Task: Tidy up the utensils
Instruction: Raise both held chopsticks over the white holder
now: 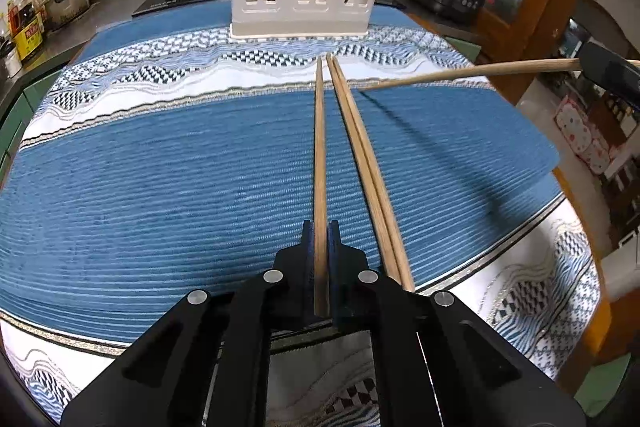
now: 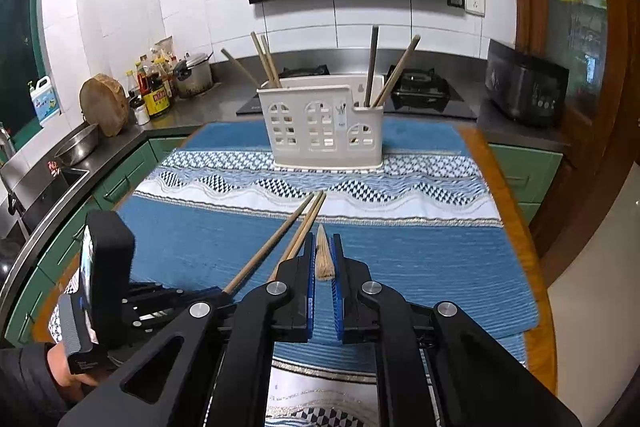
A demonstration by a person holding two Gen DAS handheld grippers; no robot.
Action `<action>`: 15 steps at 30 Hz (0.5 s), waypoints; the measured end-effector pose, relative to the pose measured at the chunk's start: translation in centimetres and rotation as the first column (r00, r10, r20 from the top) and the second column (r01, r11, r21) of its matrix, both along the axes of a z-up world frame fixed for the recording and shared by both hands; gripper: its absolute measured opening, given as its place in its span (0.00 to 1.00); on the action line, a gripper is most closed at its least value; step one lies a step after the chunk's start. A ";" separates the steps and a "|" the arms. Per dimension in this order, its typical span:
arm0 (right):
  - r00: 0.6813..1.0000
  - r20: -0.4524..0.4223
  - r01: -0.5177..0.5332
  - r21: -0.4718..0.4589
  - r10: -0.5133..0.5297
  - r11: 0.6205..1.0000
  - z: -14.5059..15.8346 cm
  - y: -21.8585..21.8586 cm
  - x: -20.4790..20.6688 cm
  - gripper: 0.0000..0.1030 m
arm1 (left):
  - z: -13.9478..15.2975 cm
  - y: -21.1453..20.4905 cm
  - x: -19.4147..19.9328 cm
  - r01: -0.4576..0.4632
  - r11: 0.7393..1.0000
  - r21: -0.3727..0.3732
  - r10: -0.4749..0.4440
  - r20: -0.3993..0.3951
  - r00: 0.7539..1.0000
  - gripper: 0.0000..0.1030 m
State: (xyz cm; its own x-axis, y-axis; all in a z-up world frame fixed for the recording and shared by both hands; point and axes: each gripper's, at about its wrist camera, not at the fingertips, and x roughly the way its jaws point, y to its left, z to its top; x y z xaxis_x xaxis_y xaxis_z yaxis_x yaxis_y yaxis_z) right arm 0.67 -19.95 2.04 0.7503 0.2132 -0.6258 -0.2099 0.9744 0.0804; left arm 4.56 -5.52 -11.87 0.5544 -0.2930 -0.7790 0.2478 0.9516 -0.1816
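Chopstick (image 1: 320, 163) sits clamped between the left gripper (image 1: 320, 227) jaws, pointing forward toward the holder. Two loose chopsticks (image 1: 362, 163) lie on the blue mat (image 1: 160, 167) just right of it, tips nearly meeting. Right gripper (image 2: 323, 247) pinches another chopstick (image 1: 460, 73) end-on, jaws narrow, shaft reaching in from the table's right edge. White utensil holder (image 2: 320, 123) stands at the far edge, chopsticks upright in both end compartments.
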 end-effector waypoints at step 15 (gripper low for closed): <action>0.997 0.079 -0.023 0.010 0.022 1.000 4.1 -0.9 1.8 0.07 | 7.2 1.8 0.8 -0.026 0.996 -0.083 0.042 0.196 0.980 0.05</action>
State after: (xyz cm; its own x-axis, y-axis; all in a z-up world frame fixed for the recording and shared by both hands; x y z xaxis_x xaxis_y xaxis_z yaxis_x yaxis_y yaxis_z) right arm 2.50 -20.81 6.15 0.7923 0.2373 -0.5621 -0.2382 0.9685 0.0731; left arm 5.33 -3.76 -4.62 0.7057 -0.3278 -0.6282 0.2541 0.9447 -0.2074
